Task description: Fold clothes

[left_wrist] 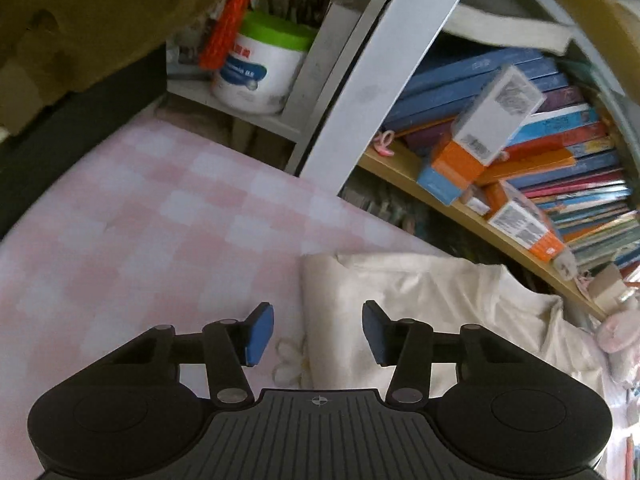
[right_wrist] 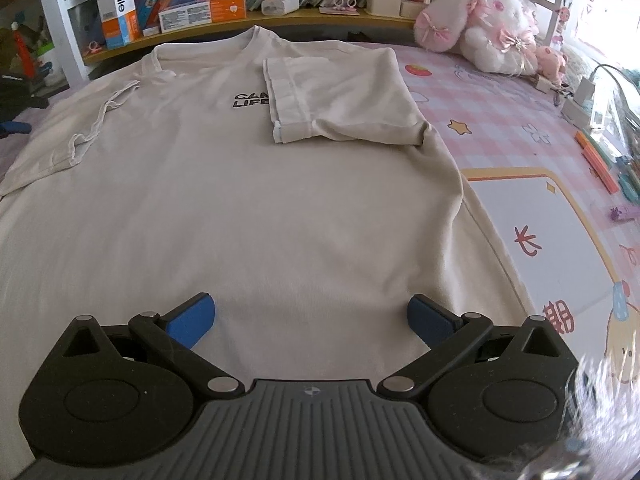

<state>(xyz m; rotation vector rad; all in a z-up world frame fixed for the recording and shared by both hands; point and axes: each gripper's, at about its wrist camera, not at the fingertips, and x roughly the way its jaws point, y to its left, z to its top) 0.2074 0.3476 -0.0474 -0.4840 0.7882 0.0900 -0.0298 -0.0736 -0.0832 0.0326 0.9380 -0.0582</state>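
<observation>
On my left, the left gripper (left_wrist: 318, 334) hangs over the pink checked bed (left_wrist: 160, 216), its jaws spread with nothing between them. Its view tilts up toward a bookshelf (left_wrist: 500, 216) and catches only one rumpled edge of the shirt (left_wrist: 420, 300), just right of the jaws.

The right wrist view shows the whole garment. The shirt (right_wrist: 248, 200) lies face up across the bed (right_wrist: 520, 120), collar at the far end by the shelf, hem toward me. Its left sleeve (right_wrist: 80, 132) lies out to the side with the cuff edge curled up. Its right sleeve (right_wrist: 340, 100) is turned in over the chest, covering part of the black print (right_wrist: 250, 100). The right gripper (right_wrist: 310, 320) sits low over the hem area, jaws spread wide, pinching nothing; I cannot tell whether the pads touch the cloth.

I judge the fold to be part done: 1 sleeve in, the other out, the body at full length. The left sleeve looks like the side still to match. That would call for the left gripper to drop onto the cuff, pinch both layers, and carry them toward the collar line without dragging the body. A plush toy (right_wrist: 480, 28) sits at the far right, well apart.
</observation>
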